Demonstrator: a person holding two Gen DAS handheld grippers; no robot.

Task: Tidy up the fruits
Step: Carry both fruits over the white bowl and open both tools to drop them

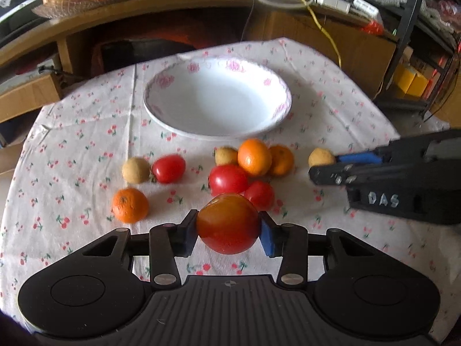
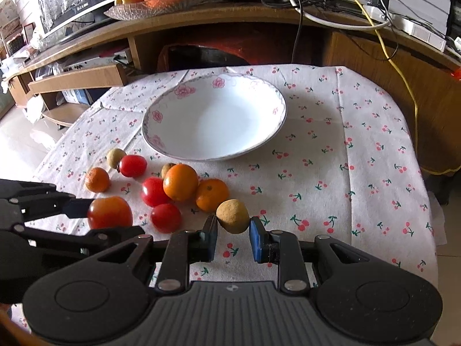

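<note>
- The plate looked smooth and shiny.
- The tablecloth was soft, dull cloth.
- The big tomato was glossy.
- The shelf was wood.

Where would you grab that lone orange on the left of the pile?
Around its widest middle. The lone orange is round and sits apart from the other fruit, with bare tablecloth on both flanks, so a gripper could probably come from the near side, or from above, one finger on each side.
</note>
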